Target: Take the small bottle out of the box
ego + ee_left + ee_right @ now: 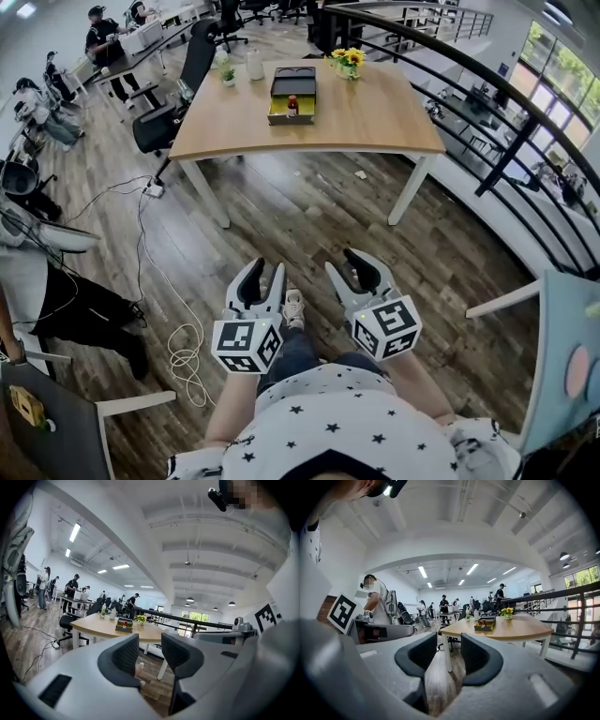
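Note:
A small bottle (292, 106) with a red cap stands in an open dark box (292, 95) on a wooden table (375, 117), well ahead of me. The box (124, 624) and the box (485, 624) look small and distant in the left and right gripper views. My left gripper (264, 278) and right gripper (344, 262) are held low near my body, above the wooden floor. Both stand open with nothing between their jaws.
A vase of yellow flowers (348, 62) and two bottles (239, 66) stand at the table's far side. Office chairs (169, 103) sit left of the table, cables (159, 281) trail over the floor, and a black railing (506, 122) runs along the right. People work at desks at the back left.

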Demonstrator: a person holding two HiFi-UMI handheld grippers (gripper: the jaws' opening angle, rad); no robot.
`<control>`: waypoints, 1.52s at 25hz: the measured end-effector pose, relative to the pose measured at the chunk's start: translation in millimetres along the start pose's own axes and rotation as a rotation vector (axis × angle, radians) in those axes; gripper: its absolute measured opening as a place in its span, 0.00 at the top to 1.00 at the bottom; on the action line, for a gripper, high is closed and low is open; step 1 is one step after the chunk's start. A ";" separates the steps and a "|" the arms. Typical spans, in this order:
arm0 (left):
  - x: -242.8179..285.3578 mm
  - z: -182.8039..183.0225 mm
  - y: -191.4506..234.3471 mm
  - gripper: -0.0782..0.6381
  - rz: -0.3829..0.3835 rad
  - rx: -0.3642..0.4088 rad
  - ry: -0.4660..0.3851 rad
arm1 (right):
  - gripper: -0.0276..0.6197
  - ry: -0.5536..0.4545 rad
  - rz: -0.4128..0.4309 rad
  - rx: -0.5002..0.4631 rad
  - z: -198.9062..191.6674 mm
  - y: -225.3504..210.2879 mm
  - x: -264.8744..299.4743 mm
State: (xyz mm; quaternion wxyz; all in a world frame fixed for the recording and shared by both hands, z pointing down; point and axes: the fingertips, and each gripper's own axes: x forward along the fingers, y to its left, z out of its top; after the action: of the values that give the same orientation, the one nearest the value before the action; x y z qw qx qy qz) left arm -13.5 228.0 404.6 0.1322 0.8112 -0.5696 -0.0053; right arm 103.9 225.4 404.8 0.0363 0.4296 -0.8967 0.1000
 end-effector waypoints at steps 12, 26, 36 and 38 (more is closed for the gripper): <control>89.7 13.3 41.1 0.69 -0.021 -0.018 0.013 | 0.71 0.029 -0.017 0.000 10.9 -51.7 80.3; 204.6 61.4 114.0 0.69 -0.066 -0.034 0.036 | 0.71 0.035 -0.032 0.017 56.4 -101.4 209.1; 275.4 76.7 165.8 0.69 -0.083 -0.036 0.049 | 0.71 0.045 -0.049 0.013 68.7 -132.7 289.9; 288.3 79.5 177.6 0.69 -0.085 -0.038 0.055 | 0.71 0.050 -0.051 0.010 71.3 -137.4 308.1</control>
State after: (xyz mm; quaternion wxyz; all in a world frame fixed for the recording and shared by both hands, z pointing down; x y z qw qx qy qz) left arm -88.8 -111.5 408.1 0.1628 0.8319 -0.5305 0.0006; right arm 18.6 -108.7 402.0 0.0591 0.4499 -0.8838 0.1142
